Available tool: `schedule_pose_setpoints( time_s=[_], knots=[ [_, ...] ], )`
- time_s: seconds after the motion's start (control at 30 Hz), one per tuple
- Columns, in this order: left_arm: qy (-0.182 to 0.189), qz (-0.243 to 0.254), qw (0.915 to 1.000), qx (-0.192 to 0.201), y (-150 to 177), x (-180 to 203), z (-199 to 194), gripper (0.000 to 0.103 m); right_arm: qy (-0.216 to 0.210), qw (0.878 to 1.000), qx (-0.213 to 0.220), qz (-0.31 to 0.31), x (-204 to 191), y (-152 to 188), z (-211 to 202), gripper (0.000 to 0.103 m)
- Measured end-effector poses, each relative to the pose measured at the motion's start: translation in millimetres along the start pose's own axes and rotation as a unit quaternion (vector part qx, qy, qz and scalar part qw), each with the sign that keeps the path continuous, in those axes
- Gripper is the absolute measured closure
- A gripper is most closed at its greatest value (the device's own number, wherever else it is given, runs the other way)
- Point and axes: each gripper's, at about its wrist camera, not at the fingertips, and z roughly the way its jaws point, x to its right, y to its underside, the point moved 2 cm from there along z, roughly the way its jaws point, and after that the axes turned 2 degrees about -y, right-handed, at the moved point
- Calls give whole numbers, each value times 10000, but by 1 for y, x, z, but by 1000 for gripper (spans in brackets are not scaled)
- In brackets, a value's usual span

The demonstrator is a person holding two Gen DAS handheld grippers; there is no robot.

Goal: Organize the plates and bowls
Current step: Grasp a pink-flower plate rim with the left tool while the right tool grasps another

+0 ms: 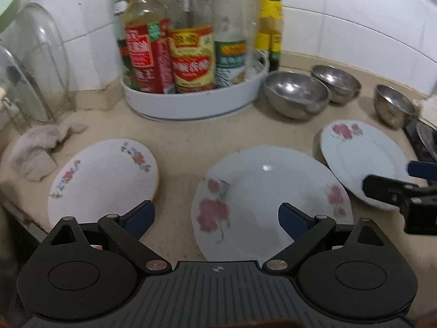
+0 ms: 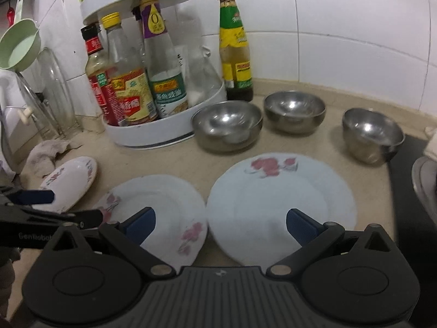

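Note:
Three white flowered plates lie apart on the beige counter: a left plate, a middle plate and a right plate. Three steel bowls stand behind them: one, another and a third. My left gripper is open and empty, above the gap between the left and middle plates. My right gripper is open and empty, above the near edge of the right plate.
A white turntable rack full of sauce bottles stands at the back. A lone bottle stands beside it. A crumpled cloth lies at the left near glass lids. A black stove edge is on the right.

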Motion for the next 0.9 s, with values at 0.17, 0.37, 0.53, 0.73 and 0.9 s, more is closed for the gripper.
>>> schedule_pose_setpoints(
  time_s=[0.17, 0.37, 0.53, 0.73, 0.9],
  knots=[
    [307, 282, 9988, 260, -10, 8, -2, 4, 110, 9996, -102, 249, 6, 7, 1, 4],
    [1275, 787, 9877, 446, -42, 44, 16, 9, 743, 9946, 24, 729, 29, 11, -10, 6],
    [2136, 1043, 9711, 223, -68, 91, 53, 21, 1081, 9853, 67, 1321, 62, 16, -20, 16],
    [2320, 1252, 9645, -163, -82, 123, 92, 24, 1109, 9756, 72, 1893, 94, 17, -16, 22],
    [2301, 1359, 9627, -415, -87, 134, 112, 25, 963, 9741, -126, 2044, 111, 15, 1, 37]
  ],
)
